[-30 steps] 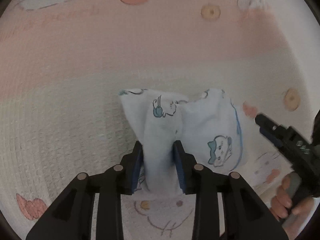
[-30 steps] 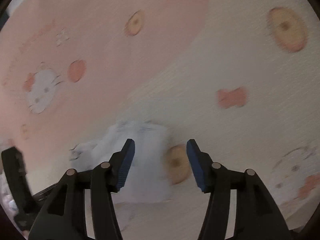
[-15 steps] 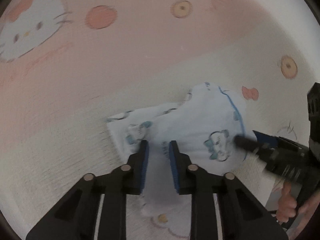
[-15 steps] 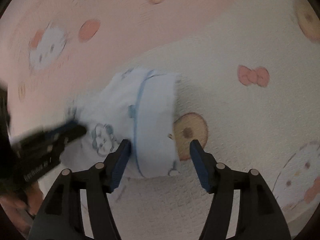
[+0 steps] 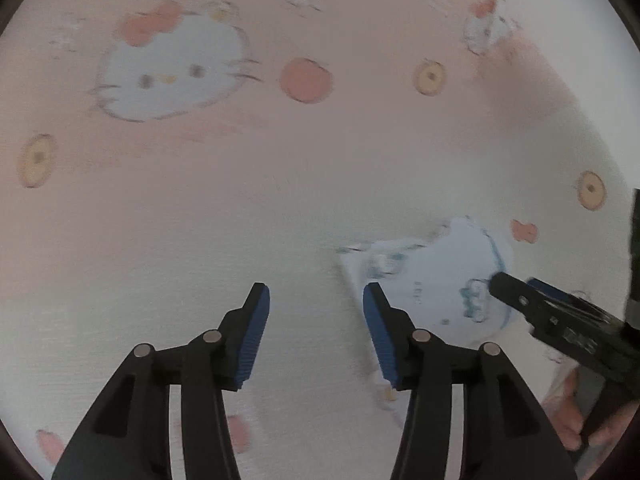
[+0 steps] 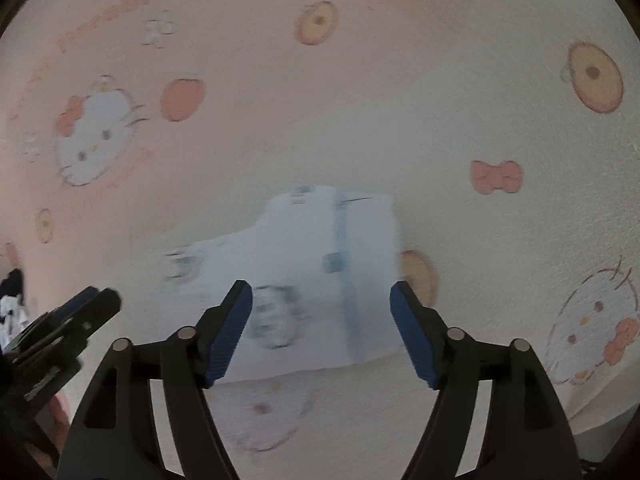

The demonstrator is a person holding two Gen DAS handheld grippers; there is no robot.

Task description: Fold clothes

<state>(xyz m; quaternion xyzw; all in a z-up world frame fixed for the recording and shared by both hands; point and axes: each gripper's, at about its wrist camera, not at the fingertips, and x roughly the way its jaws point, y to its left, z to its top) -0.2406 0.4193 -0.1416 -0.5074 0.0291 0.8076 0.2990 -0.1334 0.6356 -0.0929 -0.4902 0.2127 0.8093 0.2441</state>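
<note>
Hanging wide open with nothing in them, the left gripper (image 5: 316, 330) and right gripper (image 6: 322, 330) sit over the bedsheet (image 6: 460, 120); folded garment (image 6: 320, 272) (light blue, cartoon print) lies flat just beyond.

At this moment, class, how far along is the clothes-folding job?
Done: the small white garment with blue cartoon prints lies as a compact folded shape on the Hello Kitty bedsheet. In hand: nothing; the left tool and the right tool are both open, holding no cloth. Left: the images are blurred, so whether another fold or tidying is needed cannot be told.
</note>
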